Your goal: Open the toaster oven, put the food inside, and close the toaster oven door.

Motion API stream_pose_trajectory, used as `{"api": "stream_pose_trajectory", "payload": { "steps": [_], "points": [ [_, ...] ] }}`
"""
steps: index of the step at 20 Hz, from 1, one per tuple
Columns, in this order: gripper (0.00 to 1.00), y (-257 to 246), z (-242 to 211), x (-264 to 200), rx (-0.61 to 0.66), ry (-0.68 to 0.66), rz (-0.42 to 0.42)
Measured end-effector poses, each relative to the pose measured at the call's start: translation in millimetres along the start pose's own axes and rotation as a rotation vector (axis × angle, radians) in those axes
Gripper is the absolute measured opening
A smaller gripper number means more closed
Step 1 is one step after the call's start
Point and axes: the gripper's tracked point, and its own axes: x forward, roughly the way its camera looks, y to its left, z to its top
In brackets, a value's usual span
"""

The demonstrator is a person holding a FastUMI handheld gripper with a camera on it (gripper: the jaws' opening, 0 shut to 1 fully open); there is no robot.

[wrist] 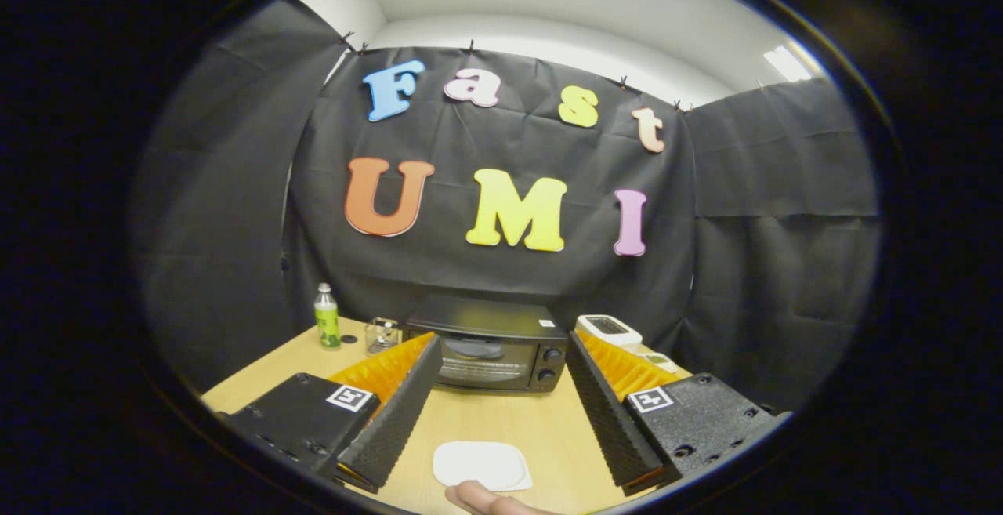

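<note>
Gripper (pixel 501 413) spread wide, holding nothing. One black toaster oven (pixel 487 344) centre frame beyond the fingers, door shut. One white plate (pixel 481 466) lower centre between fingers, one sausage (pixel 490 498) touching it. One green bottle (pixel 326 316) centre-left.

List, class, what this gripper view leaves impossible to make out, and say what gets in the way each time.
- Toaster oven: door looks shut; the dark glass hides what is inside.
- White flat item between the open gripper fingers: too plain to identify.
- Fingertip just beside it: the rest of the hand is cut off.
- Small clear container beside the green bottle: too small to read its contents.
- White device: partly behind one finger.
</note>
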Motion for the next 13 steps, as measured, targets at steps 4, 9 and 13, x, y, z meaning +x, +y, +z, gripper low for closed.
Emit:
{"api": "stream_pose_trajectory", "payload": {
  "steps": [4,9,13],
  "points": [
    [1.00,-4,-1,-21,0.007,-0.009,0.029],
    [1.00,-8,-4,-29,0.061,-0.003,0.057],
    [1.00,-18,-7,-28,0.087,0.009,0.056]
  ]
}}
